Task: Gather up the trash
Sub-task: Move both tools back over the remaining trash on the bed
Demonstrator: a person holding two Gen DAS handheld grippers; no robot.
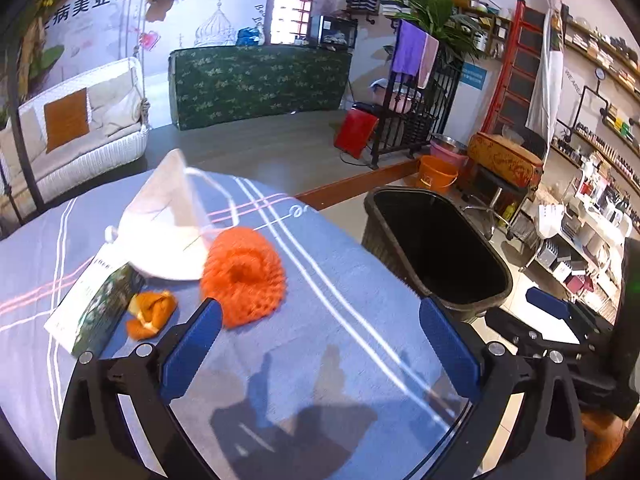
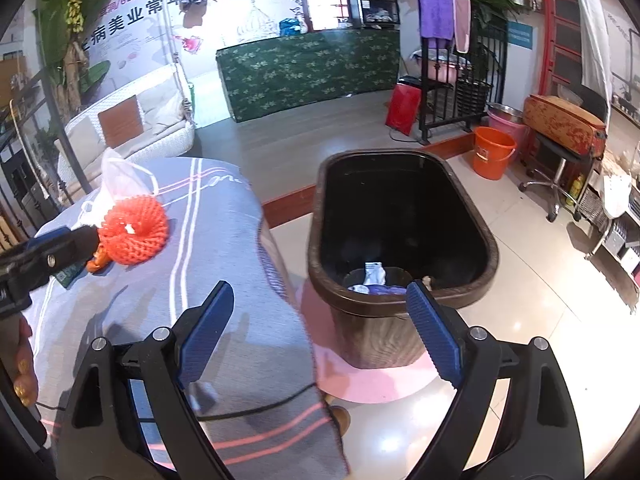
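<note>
An orange foam net (image 1: 244, 276) lies on the blue striped tablecloth (image 1: 320, 360), just beyond the left fingertip of my left gripper (image 1: 320, 306), which is open and holds nothing. Left of the net are orange peel (image 1: 150, 314), a green-and-white carton (image 1: 92, 308) and a white plastic bag (image 1: 164, 232). A dark brown bin (image 2: 400, 304) stands on the floor beside the table, with white paper (image 2: 374, 274) at its bottom. My right gripper (image 2: 320, 292) is open and empty, straddling the table edge and the bin's near rim. The right wrist view also takes in the net (image 2: 134, 230) and the left gripper (image 2: 52, 252).
A black cable (image 2: 256, 404) runs across the near tablecloth. The bin rests on a pink mat (image 2: 380, 384). An orange bucket (image 2: 492, 152), a stool (image 2: 556, 168) and shelves stand to the right. A white swing sofa (image 1: 80, 140) is behind the table.
</note>
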